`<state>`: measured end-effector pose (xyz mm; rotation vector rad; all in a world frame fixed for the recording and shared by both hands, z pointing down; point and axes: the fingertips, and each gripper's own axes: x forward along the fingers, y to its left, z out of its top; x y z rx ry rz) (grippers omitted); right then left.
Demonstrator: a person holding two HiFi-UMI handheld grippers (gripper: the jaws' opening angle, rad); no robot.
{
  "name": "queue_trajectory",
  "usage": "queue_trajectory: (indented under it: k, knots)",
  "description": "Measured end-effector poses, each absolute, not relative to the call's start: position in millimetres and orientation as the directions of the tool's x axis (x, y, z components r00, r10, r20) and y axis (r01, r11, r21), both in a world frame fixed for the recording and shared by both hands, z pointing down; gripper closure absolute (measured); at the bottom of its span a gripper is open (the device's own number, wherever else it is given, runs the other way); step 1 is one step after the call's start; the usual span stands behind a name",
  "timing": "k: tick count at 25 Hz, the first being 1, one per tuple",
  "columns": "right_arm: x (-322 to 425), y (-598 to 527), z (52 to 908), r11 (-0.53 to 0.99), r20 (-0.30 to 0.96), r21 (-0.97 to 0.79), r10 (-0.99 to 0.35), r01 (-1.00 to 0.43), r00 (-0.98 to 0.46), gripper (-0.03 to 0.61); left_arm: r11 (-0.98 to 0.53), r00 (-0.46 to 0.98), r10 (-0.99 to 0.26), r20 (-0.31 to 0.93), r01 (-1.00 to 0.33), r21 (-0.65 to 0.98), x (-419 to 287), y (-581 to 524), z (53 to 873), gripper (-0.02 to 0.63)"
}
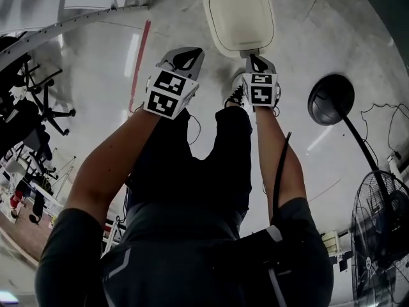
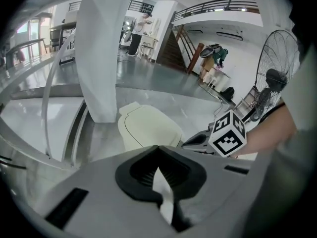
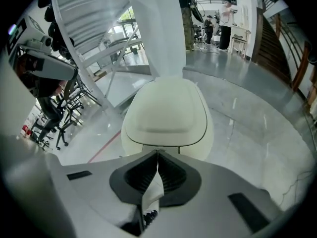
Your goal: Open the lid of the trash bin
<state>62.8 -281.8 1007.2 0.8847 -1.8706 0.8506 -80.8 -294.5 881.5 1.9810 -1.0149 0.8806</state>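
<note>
Closed trash bin lid (image 1: 239,15) on floor (image 1: 96,88), far centre. Right gripper (image 1: 256,61) at its near edge, left gripper (image 1: 184,59) beside; both jaws pressed together, empty. Likely light, stiff, slick plastic; lift near lip.

Dark T-shirt (image 1: 192,261), black trousers (image 1: 214,165), grey left gripper (image 1: 189,55), right gripper (image 1: 256,60)

right gripper (image 3: 157,155) jaws pressed together, empty, just before the closed cream trash bin lid (image 3: 167,108).
</note>
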Motion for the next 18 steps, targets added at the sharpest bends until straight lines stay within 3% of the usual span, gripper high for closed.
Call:
queue_trajectory:
  k: [18]
  knots:
    - [64, -276, 1023, 0.53, 0.915, -0.167, -0.232, -0.832, -0.331, 0.552, -0.37, 0.443, -0.372, 0.816, -0.877, 0.307, -81, -294, 888, 0.606]
